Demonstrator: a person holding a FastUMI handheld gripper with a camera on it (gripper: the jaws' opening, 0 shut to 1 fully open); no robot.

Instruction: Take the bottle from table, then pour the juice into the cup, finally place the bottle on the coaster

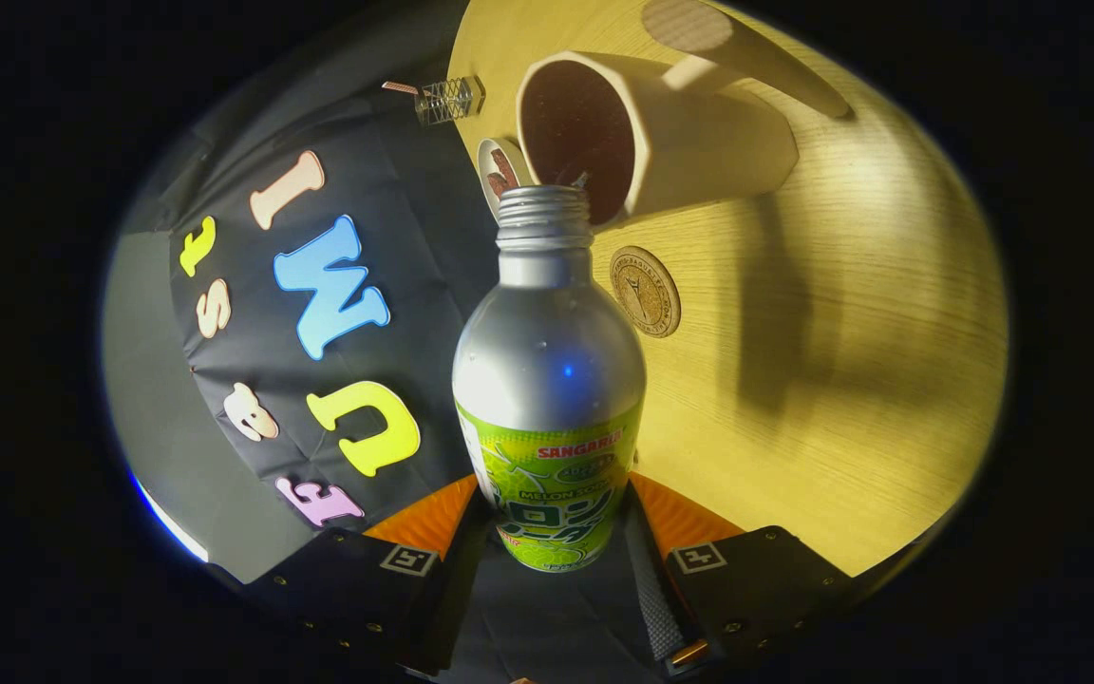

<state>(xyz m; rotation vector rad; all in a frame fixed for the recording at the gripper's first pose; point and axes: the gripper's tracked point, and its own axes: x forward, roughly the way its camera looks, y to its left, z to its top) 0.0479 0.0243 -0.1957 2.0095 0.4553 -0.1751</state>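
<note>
Gripper view: bottle (548, 380) clamped in hand-held gripper (552, 546), tilted.
Both fingers (661, 589) pressed on labelled lower body, frame centre; open threaded mouth at cup (651, 142) rim, upper centre; round coaster (645, 291) on worktop (870, 380), right of neck.

Fingers (643, 570) clamped both sides, tilted.

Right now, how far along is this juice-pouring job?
Done: the bottle is off the table, clamped between the fingers. In hand: it is tipped with its open mouth at the cup rim, pouring stage, though no stream is visible. Left: setting the bottle on the coaster.
</note>
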